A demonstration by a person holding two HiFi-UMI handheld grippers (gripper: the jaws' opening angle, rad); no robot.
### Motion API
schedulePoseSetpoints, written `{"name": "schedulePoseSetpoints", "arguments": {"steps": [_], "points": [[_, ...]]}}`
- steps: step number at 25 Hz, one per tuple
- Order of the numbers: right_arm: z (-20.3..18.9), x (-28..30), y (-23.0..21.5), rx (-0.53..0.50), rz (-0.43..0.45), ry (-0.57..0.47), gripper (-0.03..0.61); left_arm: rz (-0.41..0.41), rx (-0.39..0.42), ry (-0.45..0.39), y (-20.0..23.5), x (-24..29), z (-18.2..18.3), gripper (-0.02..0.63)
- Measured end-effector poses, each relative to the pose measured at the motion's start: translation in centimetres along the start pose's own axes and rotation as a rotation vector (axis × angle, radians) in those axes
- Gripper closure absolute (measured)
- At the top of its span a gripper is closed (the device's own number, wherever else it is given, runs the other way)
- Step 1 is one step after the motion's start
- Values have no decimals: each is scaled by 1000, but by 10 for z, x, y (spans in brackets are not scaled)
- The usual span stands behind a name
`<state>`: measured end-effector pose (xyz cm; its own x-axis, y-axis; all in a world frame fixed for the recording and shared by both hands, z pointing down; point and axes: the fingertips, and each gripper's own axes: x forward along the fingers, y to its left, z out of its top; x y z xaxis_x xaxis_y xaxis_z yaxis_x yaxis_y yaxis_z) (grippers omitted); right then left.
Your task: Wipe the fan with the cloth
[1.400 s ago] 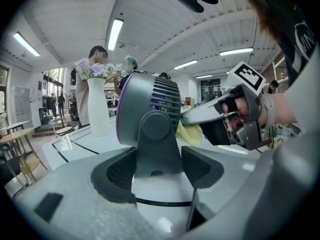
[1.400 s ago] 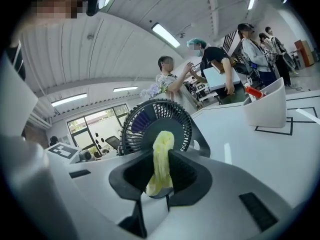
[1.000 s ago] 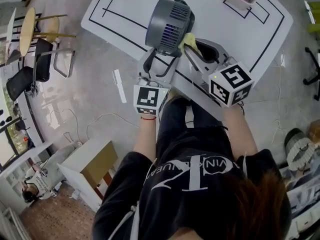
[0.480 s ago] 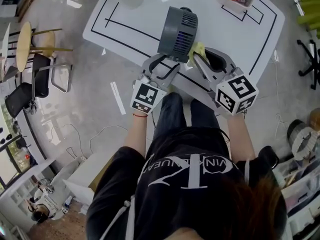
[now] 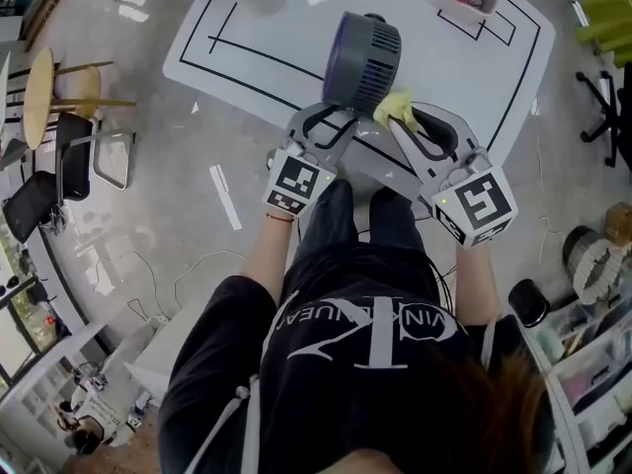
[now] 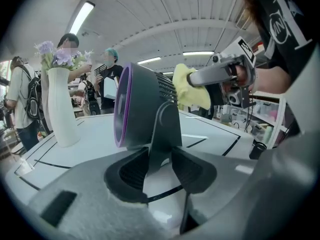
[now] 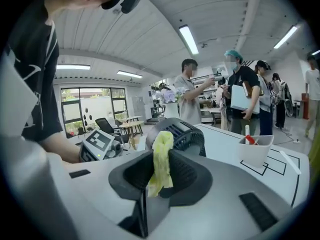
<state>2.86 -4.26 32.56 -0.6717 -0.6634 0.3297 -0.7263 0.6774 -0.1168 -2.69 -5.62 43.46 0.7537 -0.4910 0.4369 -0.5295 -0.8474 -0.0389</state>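
White black-lined table (image 5: 247, 28), busy workshop. Dark grey purple-rimmed round fan (image 5: 360, 62) upright by table's near edge. Left gripper (image 5: 331, 121): jaws just closing, narrow on fan's stand, apparently steadying it. Right gripper (image 5: 403, 118) pinches yellow cloth (image 5: 391, 105) against rear grille, for wiping.

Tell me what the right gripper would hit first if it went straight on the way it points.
The right gripper, shut on the yellow cloth, points at the back of the fan. The cloth would meet the fan first; they look close to touching, though depth is unclear.
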Motion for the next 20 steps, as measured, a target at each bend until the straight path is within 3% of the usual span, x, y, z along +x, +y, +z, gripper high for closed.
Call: {"name": "schedulePoseSetpoints", "arguments": {"steps": [8, 20], "points": [[8, 22, 40, -131, 142, 30, 494, 21, -26, 12, -1, -1, 0, 459], [15, 39, 38, -437, 108, 56, 495, 57, -74, 18, -1, -1, -1, 457]]}}
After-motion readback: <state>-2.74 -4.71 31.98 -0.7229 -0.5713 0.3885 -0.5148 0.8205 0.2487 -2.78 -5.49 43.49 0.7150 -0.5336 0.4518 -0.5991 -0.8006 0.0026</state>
